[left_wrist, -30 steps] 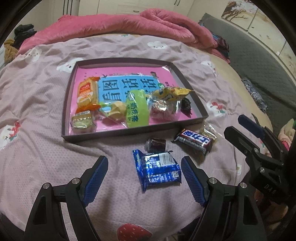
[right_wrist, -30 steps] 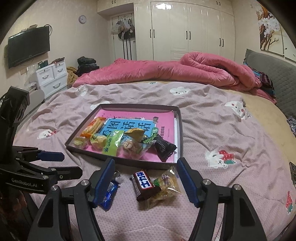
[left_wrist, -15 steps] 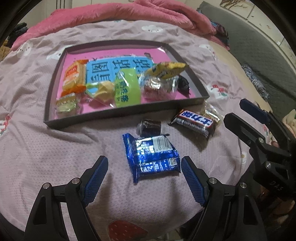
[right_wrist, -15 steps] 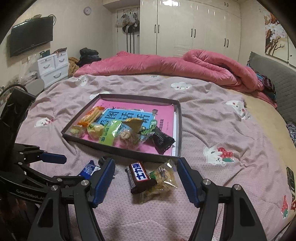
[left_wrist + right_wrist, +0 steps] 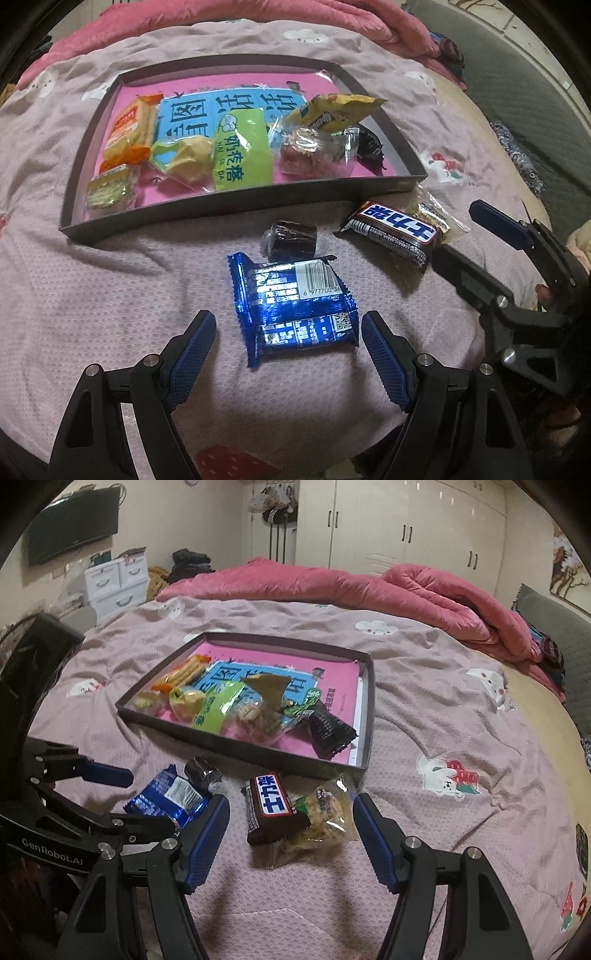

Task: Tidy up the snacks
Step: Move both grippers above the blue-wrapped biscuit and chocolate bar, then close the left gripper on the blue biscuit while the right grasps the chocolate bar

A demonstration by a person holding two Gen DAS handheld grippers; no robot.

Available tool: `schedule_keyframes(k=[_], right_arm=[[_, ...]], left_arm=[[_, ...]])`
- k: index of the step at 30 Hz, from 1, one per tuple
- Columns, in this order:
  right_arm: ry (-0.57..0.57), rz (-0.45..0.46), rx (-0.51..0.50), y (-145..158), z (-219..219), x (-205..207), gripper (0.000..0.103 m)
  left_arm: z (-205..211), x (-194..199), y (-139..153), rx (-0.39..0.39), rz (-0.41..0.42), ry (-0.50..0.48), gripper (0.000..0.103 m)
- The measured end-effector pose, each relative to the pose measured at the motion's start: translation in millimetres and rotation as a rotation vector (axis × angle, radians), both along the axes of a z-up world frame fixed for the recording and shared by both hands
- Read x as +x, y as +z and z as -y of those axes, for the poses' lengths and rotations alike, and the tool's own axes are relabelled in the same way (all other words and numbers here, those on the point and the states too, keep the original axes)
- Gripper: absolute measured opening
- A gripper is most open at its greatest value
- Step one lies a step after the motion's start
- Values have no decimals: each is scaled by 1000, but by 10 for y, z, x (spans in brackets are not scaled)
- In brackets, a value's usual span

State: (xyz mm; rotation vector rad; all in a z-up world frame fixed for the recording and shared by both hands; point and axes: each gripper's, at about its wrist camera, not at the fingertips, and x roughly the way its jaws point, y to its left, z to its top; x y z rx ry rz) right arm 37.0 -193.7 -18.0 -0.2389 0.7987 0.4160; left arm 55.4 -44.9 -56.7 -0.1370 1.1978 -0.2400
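- The left gripper (image 5: 288, 339) points down at the bed, its jaws apart with nothing clamped; the blue wrapper (image 5: 295, 306) lies flat on the bedspread (image 5: 92, 288) between its blue pads (image 5: 192, 358), touching neither.
- The right gripper (image 5: 290, 825) also has its jaws apart and empty; the chocolate bar (image 5: 273, 808) and the clear bag of snacks (image 5: 327, 814) lie between its fingers, the bar resting partly on the bag.
- A small dark candy (image 5: 291, 238) sits on the bedspread just beyond the blue wrapper, near the front wall of the tray (image 5: 240, 206).
- The tray holds the sorted snacks: an orange cracker pack (image 5: 129, 127), a green packet (image 5: 243, 151), a yellow bag (image 5: 336, 110) and a black packet (image 5: 328, 733).
- A pink quilt (image 5: 332, 587) is bunched at the far side of the bed.
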Motion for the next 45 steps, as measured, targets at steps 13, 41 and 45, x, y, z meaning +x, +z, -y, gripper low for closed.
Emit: schedule_keyframes(k=[13,41,45], right_arm=[[41,-13,-14,-92,-8,66,69],[119,-72,-38,-399,-373,302,30],[110,-84,14,-356,-300,280,30]], left_arm=[[94,151,-189,24,-28,5,82],[-207,50,-182,9,-15,68,83],[-178,65,-186,13,-15,68,83]])
